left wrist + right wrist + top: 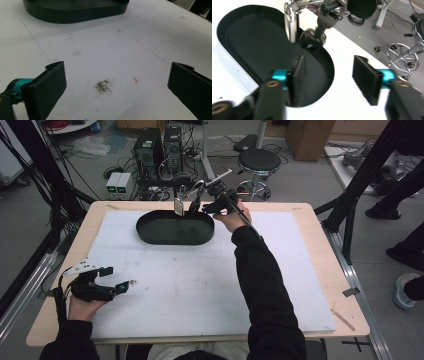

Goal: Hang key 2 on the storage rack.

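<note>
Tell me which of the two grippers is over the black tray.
The right gripper, jaws open above the far rim of the black tray. The left gripper sits by the near left corner, apart from it.

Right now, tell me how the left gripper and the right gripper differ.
The left gripper lies low over the white mat at the near left; the right gripper is held out at the far rim of the black tray. The left gripper has bare mat between its jaws; the right gripper looks down over the tray's edge. Both stand open, holding nothing.
</note>
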`<state>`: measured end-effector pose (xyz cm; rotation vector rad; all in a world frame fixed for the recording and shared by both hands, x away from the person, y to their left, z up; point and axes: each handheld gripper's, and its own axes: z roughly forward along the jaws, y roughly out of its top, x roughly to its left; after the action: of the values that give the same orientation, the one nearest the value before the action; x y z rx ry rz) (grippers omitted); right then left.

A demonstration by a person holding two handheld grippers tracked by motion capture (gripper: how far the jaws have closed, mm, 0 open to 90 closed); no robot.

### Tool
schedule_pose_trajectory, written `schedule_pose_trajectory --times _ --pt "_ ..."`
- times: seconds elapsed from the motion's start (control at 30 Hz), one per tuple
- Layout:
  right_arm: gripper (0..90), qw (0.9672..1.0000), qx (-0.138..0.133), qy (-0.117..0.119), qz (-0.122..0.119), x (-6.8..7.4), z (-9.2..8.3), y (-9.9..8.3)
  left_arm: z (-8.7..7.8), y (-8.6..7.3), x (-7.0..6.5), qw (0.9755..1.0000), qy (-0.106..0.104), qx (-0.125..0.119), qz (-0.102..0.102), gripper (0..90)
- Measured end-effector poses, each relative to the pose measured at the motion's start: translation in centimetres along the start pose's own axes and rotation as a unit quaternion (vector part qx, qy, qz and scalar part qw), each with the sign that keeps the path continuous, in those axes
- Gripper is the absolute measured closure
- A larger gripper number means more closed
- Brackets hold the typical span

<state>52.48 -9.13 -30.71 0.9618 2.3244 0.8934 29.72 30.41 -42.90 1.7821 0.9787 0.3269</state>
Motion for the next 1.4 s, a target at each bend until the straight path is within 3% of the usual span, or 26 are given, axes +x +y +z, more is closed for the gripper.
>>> schedule_pose_trajectory --times 0.07,0.17,0.23,0.27,0.37,0.47,0.57,0.63,0.87,1.0,1.13,1.23,1.4 --pt "23.8 0.9998 -0.003 -0.005 0.016 0.0 -0.2 0.1 0.0 0.0 0.0 1.0 0.001 -0.001 -0.001 2.3" --pt "11.0 0.9996 -0.005 -0.008 0.028 -0.1 -0.4 0.1 0.0 0.0 0.0 1.0 -0.001 0.0 -0.001 2.3" --pt "9.5 0.9996 0.002 0.0 0.028 -0.1 -0.5 0.0 0.0 0.0 0.0 1.0 0.0 0.0 0.0 2.3" --pt "1.0 0.9997 0.004 0.004 0.024 -0.1 -0.6 0.0 0.0 0.0 0.0 1.0 0.0 0.0 0.001 2.3" --pt "0.7 0.9999 0.008 0.002 0.009 0.1 -0.8 -0.1 0.0 0.0 0.0 1.0 0.0 -0.001 0.0 2.4" --pt "0.8 0.9995 -0.019 -0.017 0.019 0.2 -1.6 -0.4 0.0 0.0 0.0 1.0 0.0 0.0 0.0 2.3" --pt "0.7 0.9989 -0.03 -0.011 0.033 -0.2 -2.0 -1.2 0.0 0.0 -0.1 1.0 -0.001 -0.001 -0.001 2.4" --pt "0.8 0.9991 -0.021 -0.013 0.034 -0.4 -2.2 -1.6 0.0 0.0 -0.1 1.0 0.0 0.0 -0.001 2.3" --pt "0.8 0.9987 -0.03 -0.003 0.042 -1.1 -3.5 -3.3 0.0 0.0 -0.1 1.0 -0.001 0.004 -0.001 2.4" --pt "0.8 0.9969 -0.043 0.021 0.062 -1.3 -4.2 -4.2 0.0 0.0 -0.1 1.0 0.0 0.005 -0.001 2.3" --pt "0.9 0.997 -0.042 0.023 0.061 -1.5 -4.6 -5.4 0.0 0.0 -0.2 1.0 0.0 0.008 0.001 2.3" --pt "1.1 0.9958 -0.062 0.019 0.065 -1.8 -5.2 -6.3 0.0 0.0 -0.2 0.9999 0.0 0.01 0.002 2.3" --pt "1.1 0.995 -0.067 0.019 0.071 -2.1 -6.0 -7.9 0.1 -0.1 -0.2 0.9999 0.001 0.012 0.003 2.4"
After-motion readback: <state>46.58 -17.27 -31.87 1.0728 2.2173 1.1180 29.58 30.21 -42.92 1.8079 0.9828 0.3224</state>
